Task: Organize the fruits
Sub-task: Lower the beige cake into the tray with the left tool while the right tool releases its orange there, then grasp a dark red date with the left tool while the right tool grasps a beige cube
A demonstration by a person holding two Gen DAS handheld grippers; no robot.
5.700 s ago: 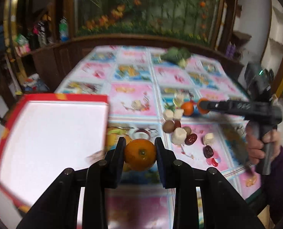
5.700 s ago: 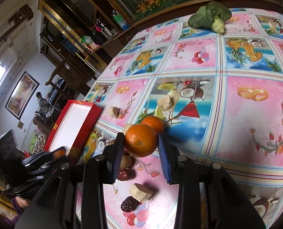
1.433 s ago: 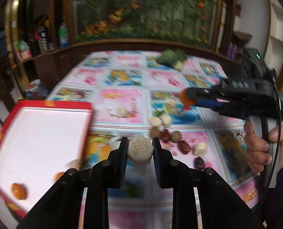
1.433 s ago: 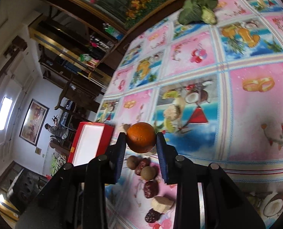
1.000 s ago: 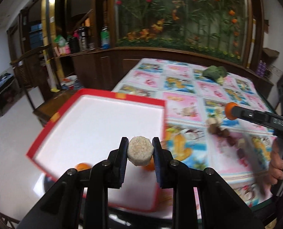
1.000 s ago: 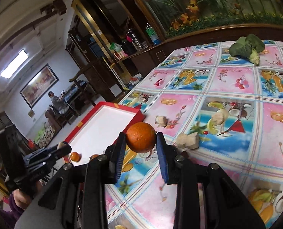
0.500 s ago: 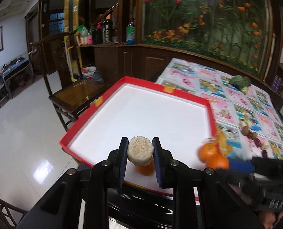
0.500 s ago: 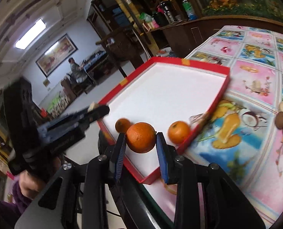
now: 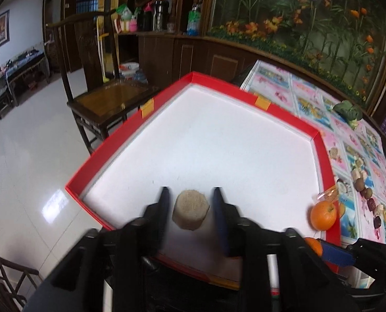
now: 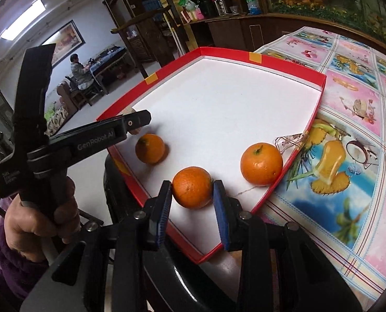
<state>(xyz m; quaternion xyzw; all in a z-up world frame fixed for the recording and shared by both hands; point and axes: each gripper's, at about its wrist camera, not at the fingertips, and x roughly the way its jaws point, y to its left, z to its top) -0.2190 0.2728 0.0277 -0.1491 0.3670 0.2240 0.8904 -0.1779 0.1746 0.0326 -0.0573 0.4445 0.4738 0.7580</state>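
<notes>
A red tray (image 9: 327, 153) with a white floor lies at the table's left end. My left gripper (image 9: 190, 191) hangs low over its near left corner. Its jaws are opening, and a tan round piece (image 9: 190, 210) sits between them with a gap on each side. My right gripper (image 10: 192, 184) is shut on an orange (image 10: 192, 188) just above the tray's near part. Two more oranges (image 10: 150, 148) (image 10: 261, 163) rest in the tray (image 10: 286, 61). From the right wrist, the left gripper (image 10: 140, 118) shows side-on, held by a hand (image 10: 36, 221).
A wooden chair (image 9: 109, 101) stands beyond the tray's left side, over bare floor. The patterned tablecloth (image 9: 310, 98) runs right, with several small fruits and dates (image 9: 364, 189) and a green vegetable (image 9: 347, 110). A person (image 10: 79, 72) sits far off.
The left jaws have parted from the tan piece, which they gripped before. Both grippers have come in lower over the tray's near part. The right still holds its orange.
</notes>
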